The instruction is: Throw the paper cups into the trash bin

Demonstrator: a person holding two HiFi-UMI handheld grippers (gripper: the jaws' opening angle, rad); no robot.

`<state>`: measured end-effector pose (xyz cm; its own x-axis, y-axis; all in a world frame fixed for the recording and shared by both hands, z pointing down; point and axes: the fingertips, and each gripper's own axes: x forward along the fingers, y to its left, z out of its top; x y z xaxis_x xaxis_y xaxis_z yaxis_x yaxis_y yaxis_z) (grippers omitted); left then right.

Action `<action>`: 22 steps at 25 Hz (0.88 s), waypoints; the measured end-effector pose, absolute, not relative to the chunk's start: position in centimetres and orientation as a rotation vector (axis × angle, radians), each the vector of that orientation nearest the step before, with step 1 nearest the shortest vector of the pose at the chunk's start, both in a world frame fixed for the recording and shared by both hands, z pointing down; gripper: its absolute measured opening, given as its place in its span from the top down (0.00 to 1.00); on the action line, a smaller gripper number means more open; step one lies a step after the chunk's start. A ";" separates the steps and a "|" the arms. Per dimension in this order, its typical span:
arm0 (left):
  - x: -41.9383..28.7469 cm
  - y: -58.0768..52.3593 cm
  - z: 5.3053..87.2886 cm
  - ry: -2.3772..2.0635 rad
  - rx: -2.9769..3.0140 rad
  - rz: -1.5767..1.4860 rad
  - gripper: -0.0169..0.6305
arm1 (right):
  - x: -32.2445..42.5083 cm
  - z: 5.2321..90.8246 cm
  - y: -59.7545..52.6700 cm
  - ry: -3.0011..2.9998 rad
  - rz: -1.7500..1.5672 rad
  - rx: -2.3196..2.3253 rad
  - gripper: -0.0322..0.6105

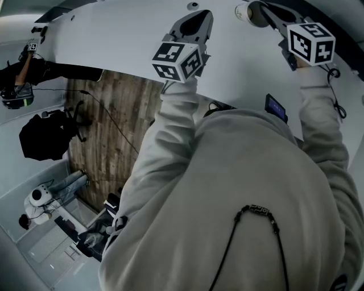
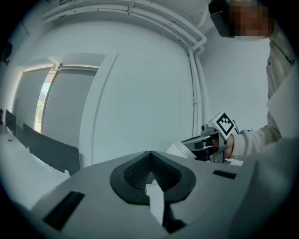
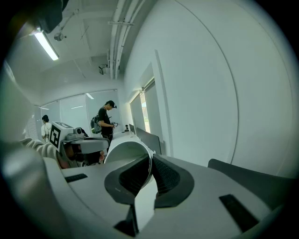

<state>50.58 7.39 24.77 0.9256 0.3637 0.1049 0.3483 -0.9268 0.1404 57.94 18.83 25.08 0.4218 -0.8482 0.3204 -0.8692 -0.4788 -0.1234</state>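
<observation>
From the head view, the left tongs and the right tongs are both held out in front of the person in the pale hoodie, side by side and well apart. A white paper cup sits at the tip of the right tongs, on the side facing the left tongs. This view does not show how either pair of jaws stands. A wooden floor and a black chair lie well below the left tongs.

The left gripper view adds what the head view cannot show: the left tongs have their dark pads closed together, with nothing between them. Beyond them is a white wall. To their right, the right tongs carry the cup, its mouth turned toward the left tongs.

The right gripper view settles the grip. The right tongs pinch the cup's wall at the rim, one pad inside the cup and one outside. The cup's open mouth is to the left of the jaws. Only this view shows a person with a backpack standing far beyond the left tongs, under a ceiling light.
</observation>
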 end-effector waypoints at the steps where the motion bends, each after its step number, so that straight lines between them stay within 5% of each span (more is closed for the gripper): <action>1: 51.0 7.2 24.6 0.536 2.971 0.198 0.97 | 58.1 25.2 18.8 -1.578 0.532 2.594 0.88; 13: 42.7 -0.9 26.5 0.094 3.008 0.220 0.97 | 53.7 28.0 10.5 -1.888 0.562 2.342 0.88; 22: 19.3 -15.5 25.3 -0.531 2.914 0.030 0.97 | 32.0 26.9 -9.1 -2.293 0.443 1.822 0.88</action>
